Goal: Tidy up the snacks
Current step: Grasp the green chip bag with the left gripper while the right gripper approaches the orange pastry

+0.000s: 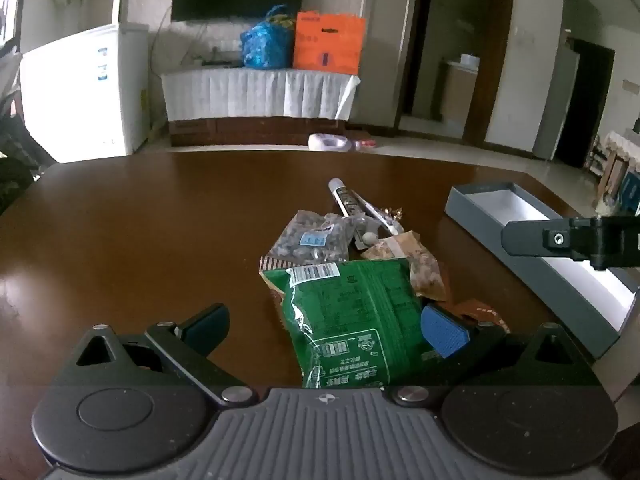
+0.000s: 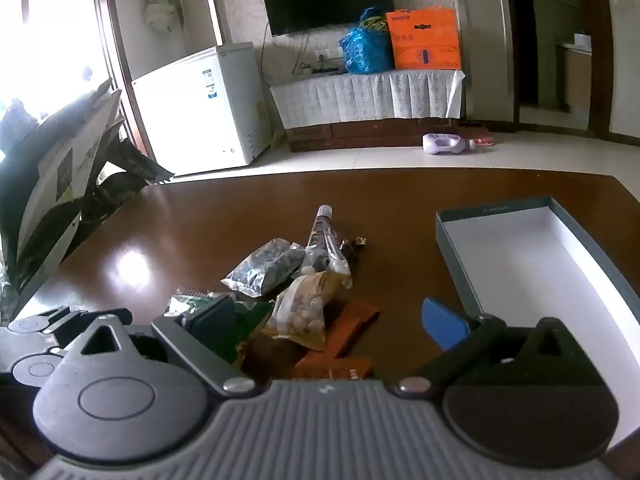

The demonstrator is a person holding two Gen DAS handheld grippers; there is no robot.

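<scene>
- Left wrist view: your left gripper [image 1: 326,322] hangs released, jaws spread as wide as they go, nothing between the pads. The green bag [image 1: 352,320] lies right under it, running from the centre down to 6 o'clock, at the near end of the snack pile [image 1: 348,264] on the brown table [image 1: 140,220].
- Behind the green bag, towards 12 o'clock, you see a clear bag of dark pieces [image 1: 312,240], a tube [image 1: 348,200] and a tan packet [image 1: 416,260]. The grey box [image 1: 480,216] sits open and empty at 3 o'clock, well apart from the pile.
- At 3 o'clock one finger of your right gripper [image 1: 560,240] pokes in over the box; this view does not show its jaws.
- Right wrist view: your right gripper [image 2: 328,318] is likewise released and wide, holding nothing. The pile sits from the centre to 7 o'clock; the grey box [image 2: 456,240] lies at 2 to 3 o'clock with its white floor bare.
- Only this view shows the orange-brown bars [image 2: 352,332] at the pile's near edge; the left view barely shows them behind a pad. Only the left view shows the green bag's full face.
- To start well, I judge you should take the top, loose item first: lower onto the green bag's edge, pinch the crinkled film, not the air-filled middle, then lift it clear before swinging to the box.
</scene>
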